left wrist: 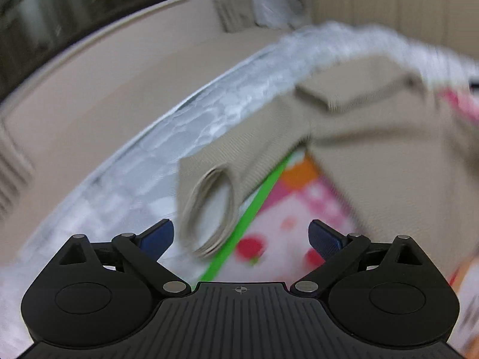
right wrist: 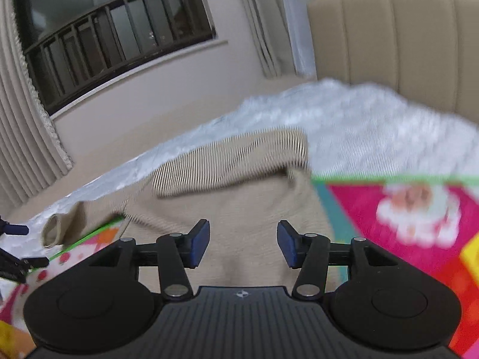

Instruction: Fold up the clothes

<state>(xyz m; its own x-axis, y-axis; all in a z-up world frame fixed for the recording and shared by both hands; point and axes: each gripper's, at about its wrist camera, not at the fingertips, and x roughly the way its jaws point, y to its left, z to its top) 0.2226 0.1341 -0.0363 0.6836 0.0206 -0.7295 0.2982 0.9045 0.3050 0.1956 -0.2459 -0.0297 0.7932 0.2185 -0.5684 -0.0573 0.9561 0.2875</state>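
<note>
A beige ribbed sweater (left wrist: 374, 149) lies on a colourful play mat (left wrist: 287, 224) on the bed. Its sleeve cuff (left wrist: 209, 212) opens toward my left gripper (left wrist: 241, 236), which is open and empty just in front of the cuff. In the right wrist view the sweater's body (right wrist: 239, 209) lies under my right gripper (right wrist: 243, 243), which is open and empty above it. One sleeve (right wrist: 230, 164) is folded across the top, and the other cuff (right wrist: 57, 230) lies at the left. The left gripper's tip (right wrist: 18, 257) shows at the left edge.
A white fuzzy blanket (right wrist: 359, 125) covers the bed beyond the mat (right wrist: 419, 209). A beige padded headboard (right wrist: 404, 45) stands behind. A window with dark railing (right wrist: 119, 30) and curtains (right wrist: 21, 137) are at the left, with beige floor (left wrist: 119, 89) beside the bed.
</note>
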